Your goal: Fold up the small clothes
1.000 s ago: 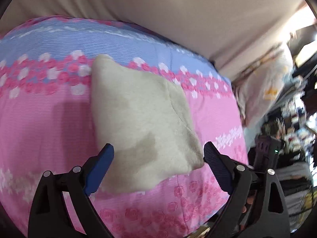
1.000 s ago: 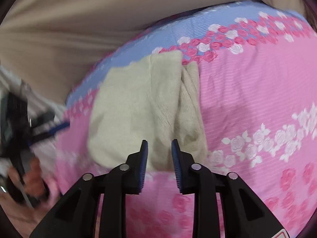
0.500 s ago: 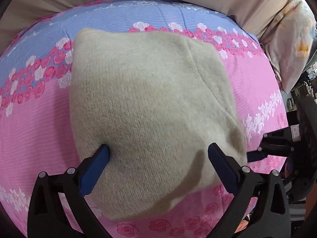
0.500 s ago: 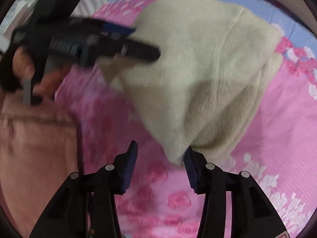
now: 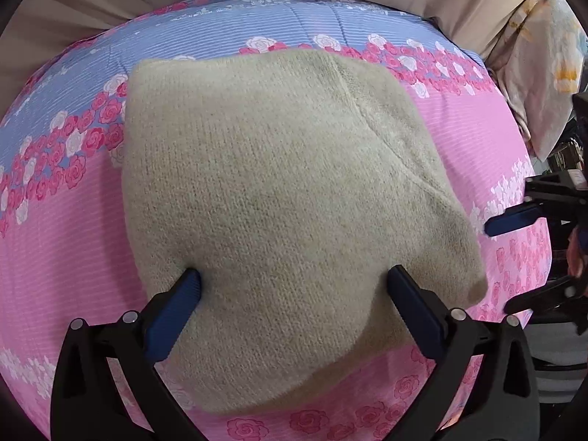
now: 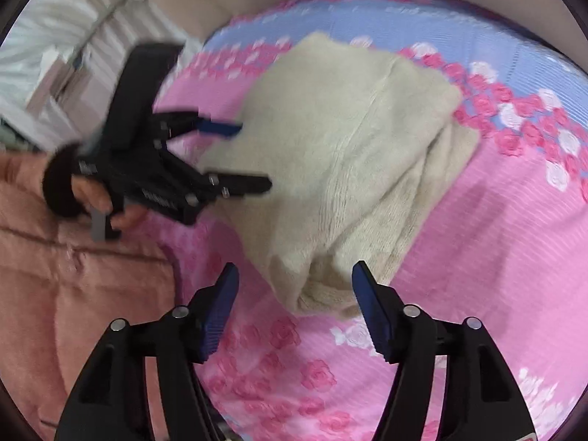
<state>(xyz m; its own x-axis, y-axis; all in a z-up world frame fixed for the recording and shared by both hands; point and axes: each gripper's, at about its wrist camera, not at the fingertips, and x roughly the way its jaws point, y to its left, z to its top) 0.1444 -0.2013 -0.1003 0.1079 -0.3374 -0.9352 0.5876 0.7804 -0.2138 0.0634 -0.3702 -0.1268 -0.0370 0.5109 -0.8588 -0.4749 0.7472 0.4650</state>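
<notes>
One flowered bedspread [image 5: 459, 136], pink with a blue band of roses, covers the bed and carries everything. On it lies a beige knitted garment [image 5: 279, 198], folded into a thick, roughly square bundle, its fuzzy layers stacked and showing at the near corner in the right wrist view [image 6: 330, 183]. The left hand-held gripper [image 5: 294, 286] stands wide open, blue pads spread over the garment's near edge with the knit between them. The right hand-held gripper [image 6: 294, 286] is also open, poised just in front of the bundle's layered corner, holding nothing.
</notes>
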